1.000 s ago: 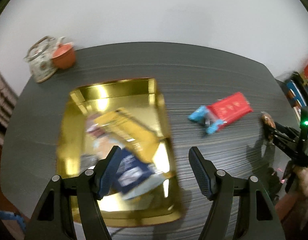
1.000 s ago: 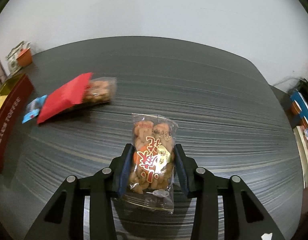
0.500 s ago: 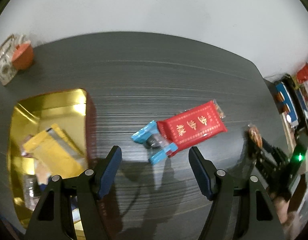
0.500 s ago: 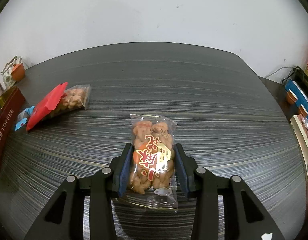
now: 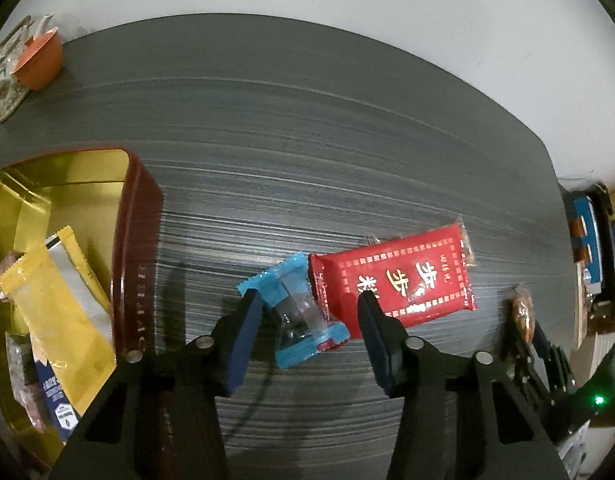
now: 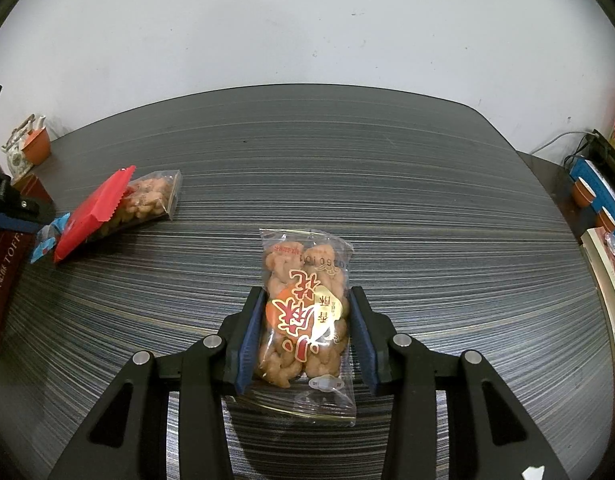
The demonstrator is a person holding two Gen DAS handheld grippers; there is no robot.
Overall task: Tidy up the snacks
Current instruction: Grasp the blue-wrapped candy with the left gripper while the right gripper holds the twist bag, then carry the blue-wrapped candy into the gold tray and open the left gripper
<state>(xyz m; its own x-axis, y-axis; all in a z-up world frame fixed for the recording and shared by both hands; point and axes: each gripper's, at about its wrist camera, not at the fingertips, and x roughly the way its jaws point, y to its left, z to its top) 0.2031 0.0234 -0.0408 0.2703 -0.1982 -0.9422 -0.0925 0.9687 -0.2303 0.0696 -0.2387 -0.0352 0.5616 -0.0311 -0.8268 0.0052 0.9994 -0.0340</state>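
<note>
My left gripper is open just above a small blue-edged clear candy packet that lies between its fingers on the dark table. A red snack packet lies against it on the right. A gold-lined red tin at the left holds yellow and dark-blue packets. My right gripper is shut on a clear bag of fried twists and holds it over the table. In the right wrist view the red packet and blue candy lie far left.
An orange cup on a patterned packet stands at the table's back left corner. Books and small cups sit on a side shelf past the table's right edge. The tin's red side shows at the left.
My left gripper has swung right from over the tin to the blue candy packet and come down close to it. My right gripper has risen a little, still holding the bag of twists.
</note>
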